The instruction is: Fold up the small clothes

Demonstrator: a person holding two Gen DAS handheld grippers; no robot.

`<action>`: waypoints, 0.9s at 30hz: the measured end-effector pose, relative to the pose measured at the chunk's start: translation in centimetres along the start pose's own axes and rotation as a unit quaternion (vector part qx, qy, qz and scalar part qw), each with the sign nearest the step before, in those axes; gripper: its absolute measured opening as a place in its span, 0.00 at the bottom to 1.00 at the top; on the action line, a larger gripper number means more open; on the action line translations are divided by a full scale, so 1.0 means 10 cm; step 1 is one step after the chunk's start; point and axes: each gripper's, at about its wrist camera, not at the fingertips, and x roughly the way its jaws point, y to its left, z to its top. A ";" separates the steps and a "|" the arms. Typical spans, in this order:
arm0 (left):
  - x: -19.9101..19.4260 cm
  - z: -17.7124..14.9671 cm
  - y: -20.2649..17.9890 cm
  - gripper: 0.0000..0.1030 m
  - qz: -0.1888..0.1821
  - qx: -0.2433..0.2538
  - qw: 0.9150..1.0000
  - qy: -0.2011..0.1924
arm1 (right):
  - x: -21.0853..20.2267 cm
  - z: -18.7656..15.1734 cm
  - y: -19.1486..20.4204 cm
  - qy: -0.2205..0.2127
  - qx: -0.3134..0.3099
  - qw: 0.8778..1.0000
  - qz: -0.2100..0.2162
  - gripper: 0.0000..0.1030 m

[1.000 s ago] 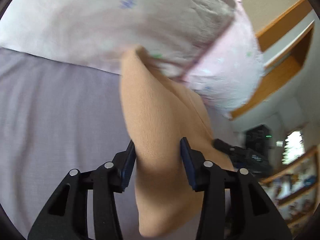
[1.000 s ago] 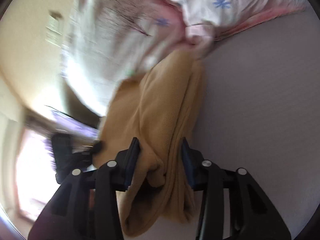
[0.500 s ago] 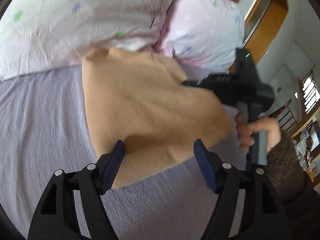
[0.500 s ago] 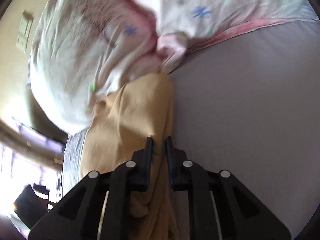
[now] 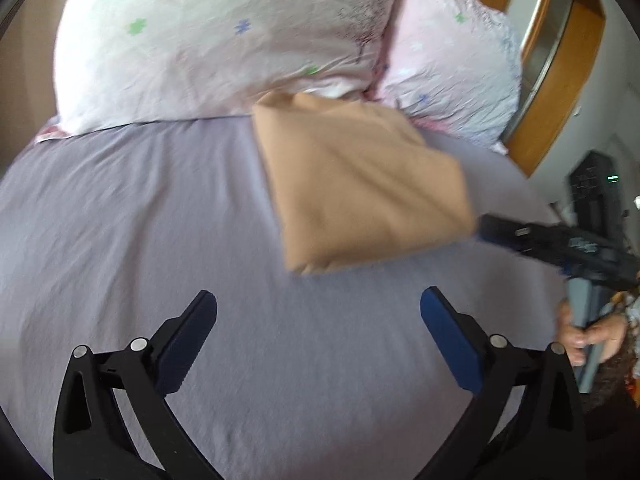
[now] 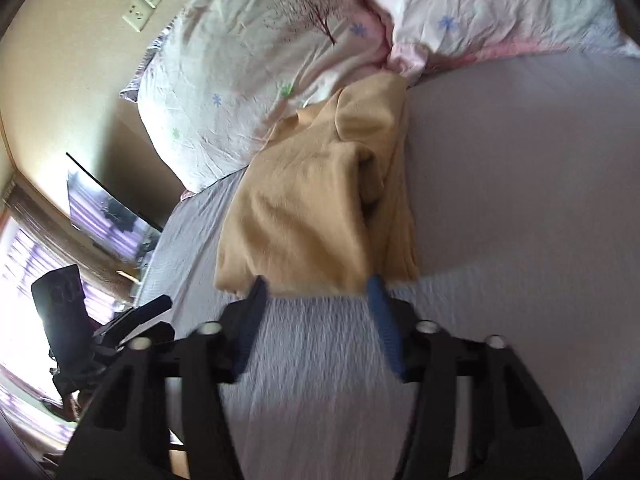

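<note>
The bed, covered by a lilac sheet, carries two pillows and one folded tan garment. The garment's far edge touches both pillows. The left claw is spread wide, empty, with the garment ahead of it and apart. The right claw is parted, its fingertips at the garment's near edge, gripping nothing

Tan garment, lilac sheet, flower-print pillows
</note>
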 end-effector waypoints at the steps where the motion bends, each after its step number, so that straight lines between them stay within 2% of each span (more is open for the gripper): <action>1: -0.01 -0.05 0.01 0.99 0.011 -0.001 1.000 0.003 | -0.06 -0.06 0.07 -0.013 -0.021 0.999 -0.022 0.86; 4: 0.06 -0.16 0.00 0.99 0.031 0.001 0.999 0.017 | -0.08 -0.26 0.32 -0.026 -0.101 0.988 -0.117 0.87; 6: 0.15 -0.21 -0.04 0.99 0.073 0.011 0.997 0.030 | -0.02 -0.38 0.44 -0.021 -0.143 0.972 -0.184 0.87; 8: 0.25 -0.23 -0.06 0.99 0.103 0.021 0.994 0.037 | 0.13 -0.42 0.49 -0.012 -0.168 0.963 -0.211 0.87; 10: 0.33 -0.26 -0.06 0.99 0.111 0.023 0.992 0.048 | 0.26 -0.49 0.50 0.002 -0.179 0.957 -0.229 0.87; 14: 0.37 -0.27 -0.04 0.99 0.117 0.022 0.992 0.045 | 0.42 -0.52 0.45 0.024 -0.168 0.957 -0.235 0.87; 19: 0.35 -0.27 -0.03 0.99 0.115 0.027 0.992 0.043 | 0.42 -0.62 0.39 0.029 -0.147 0.961 -0.233 0.97; 27: 0.35 -0.25 -0.03 0.99 0.114 0.028 0.992 0.043 | 0.42 -0.64 0.39 0.030 -0.148 0.960 -0.235 0.98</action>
